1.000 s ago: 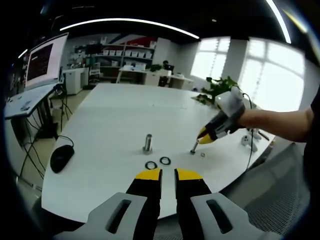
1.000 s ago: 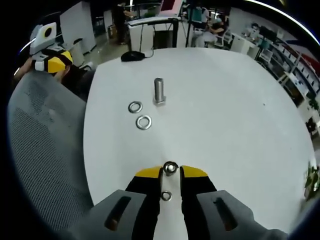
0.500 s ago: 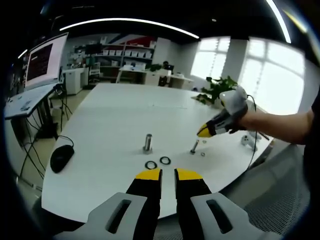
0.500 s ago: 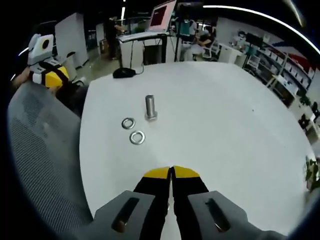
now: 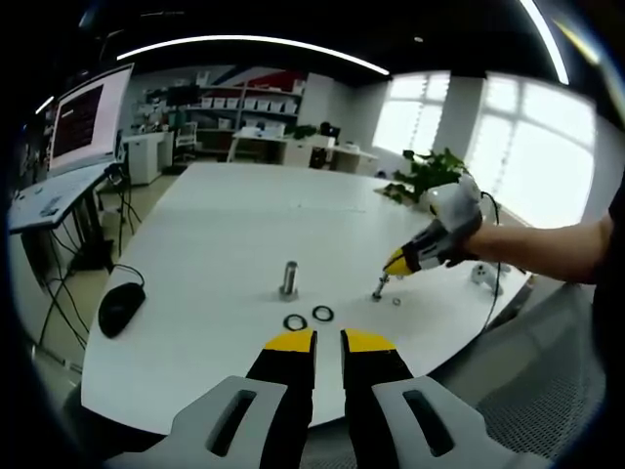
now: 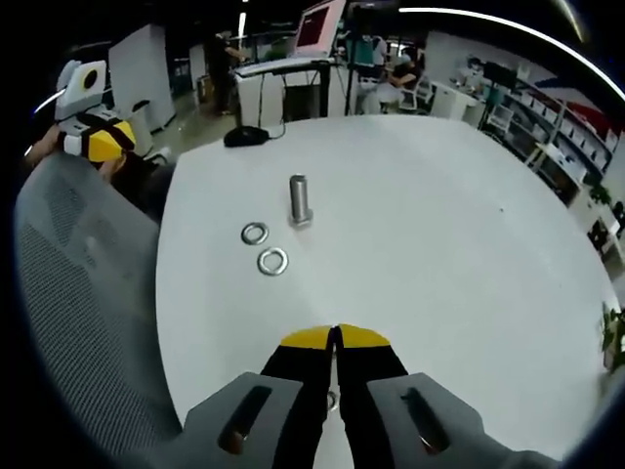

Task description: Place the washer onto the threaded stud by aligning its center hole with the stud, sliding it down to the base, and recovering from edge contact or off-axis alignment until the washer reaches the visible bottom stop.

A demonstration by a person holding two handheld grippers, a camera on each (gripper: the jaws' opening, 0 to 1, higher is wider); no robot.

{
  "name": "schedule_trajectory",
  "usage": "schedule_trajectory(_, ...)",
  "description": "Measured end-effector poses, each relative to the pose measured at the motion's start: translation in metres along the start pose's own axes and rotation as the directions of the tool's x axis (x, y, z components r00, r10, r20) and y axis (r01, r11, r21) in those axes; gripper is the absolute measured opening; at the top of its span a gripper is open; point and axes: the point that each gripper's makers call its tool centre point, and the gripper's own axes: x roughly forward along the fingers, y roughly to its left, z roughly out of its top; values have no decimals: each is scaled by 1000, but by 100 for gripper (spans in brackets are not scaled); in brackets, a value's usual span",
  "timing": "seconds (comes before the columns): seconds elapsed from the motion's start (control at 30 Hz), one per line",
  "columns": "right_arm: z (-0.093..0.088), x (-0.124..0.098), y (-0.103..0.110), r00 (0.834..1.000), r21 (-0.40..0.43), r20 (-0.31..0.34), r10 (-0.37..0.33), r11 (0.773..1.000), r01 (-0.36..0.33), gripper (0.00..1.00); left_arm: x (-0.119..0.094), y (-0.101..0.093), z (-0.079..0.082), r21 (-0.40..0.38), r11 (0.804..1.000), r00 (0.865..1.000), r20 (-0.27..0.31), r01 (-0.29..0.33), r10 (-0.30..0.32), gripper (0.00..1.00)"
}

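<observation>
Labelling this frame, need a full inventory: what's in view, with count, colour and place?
table: 1, white, spans both views
upright bolt: 1, silver, mid-table, head down
washers: 2, silver, flat on the table beside that bolt, apart from each other
second stud: 1, silver, standing under the tip of the right tongs
small washer: 1, silver, on the table just beside the second stud
computer mouse: 1, black, near the table's edge
monitor: 1, lit, on a side desk
potted plant: 1, green, beyond the table by the windows
left tongs: yellow tips, slightly parted, holding nothing
right tongs: yellow tips, shut
</observation>
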Motion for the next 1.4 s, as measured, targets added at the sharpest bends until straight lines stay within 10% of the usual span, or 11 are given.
schedule_trajectory(0.7, -20, -9, -21, 999, 84, -5, -46, 995, 46, 9, 0, 0, 1, -2, 1000, 1000, 3, -1, 1, 7)
schedule_trajectory(1.4, -75, 7, 6, 981, 60, -186, 55, 997, -44, 18, 0, 0, 2, -6, 1000, 1000, 10, -2, 2, 7)
